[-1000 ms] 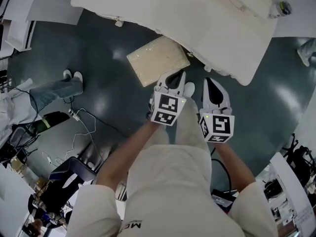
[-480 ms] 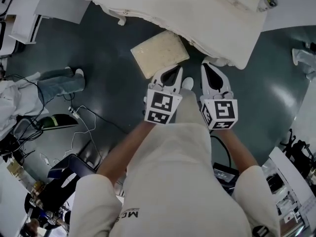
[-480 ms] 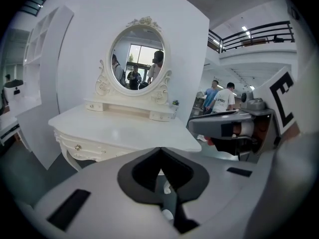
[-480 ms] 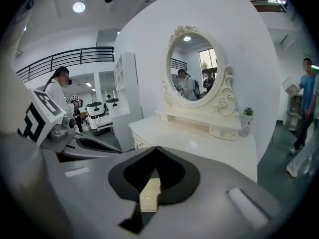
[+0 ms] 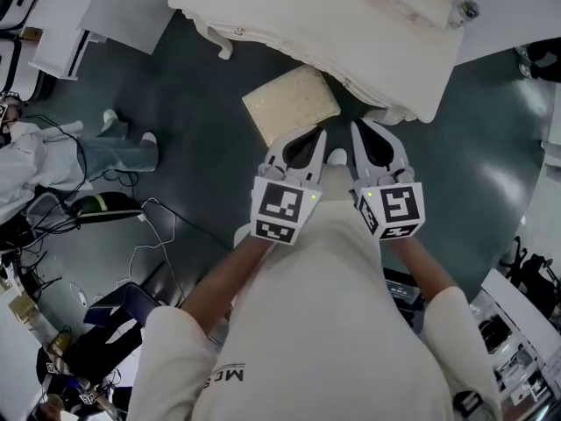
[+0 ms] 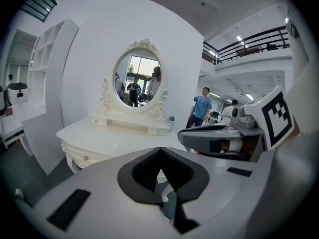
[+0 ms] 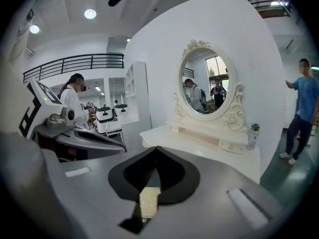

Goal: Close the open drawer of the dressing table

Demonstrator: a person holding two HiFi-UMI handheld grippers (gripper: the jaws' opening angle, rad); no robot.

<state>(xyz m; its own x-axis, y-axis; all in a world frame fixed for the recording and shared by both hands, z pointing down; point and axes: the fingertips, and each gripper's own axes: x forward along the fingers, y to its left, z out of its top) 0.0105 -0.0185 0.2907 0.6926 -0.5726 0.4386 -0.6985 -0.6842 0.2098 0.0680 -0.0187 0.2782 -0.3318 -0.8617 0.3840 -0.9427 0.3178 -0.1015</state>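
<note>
The white dressing table [image 5: 351, 24] stands ahead of me, its oval mirror [image 6: 137, 81] [image 7: 207, 86] facing both gripper views. One drawer front with a small knob [image 6: 84, 158] shows at the table's left; I cannot make out an open drawer. A beige cushioned stool [image 5: 289, 103] sits on the floor in front of the table. My left gripper [image 5: 317, 132] [image 6: 160, 149] and right gripper [image 5: 358, 126] [image 7: 156, 148] hover side by side just short of the stool and the table's front edge. Both have their jaws together with nothing in them.
A small bottle [image 5: 469, 10] [image 7: 254, 133] stands on the tabletop's right end. A person in jeans [image 5: 114, 156] stands at the left near cables [image 5: 149, 226] on the dark floor. Another person in blue [image 7: 301, 113] stands right of the table. White shelving [image 7: 139, 98] lies left.
Both grippers have risen and drawn closer together, nearer the stool and table edge. The table and stool have slid slightly rightward and down in the head view.
</note>
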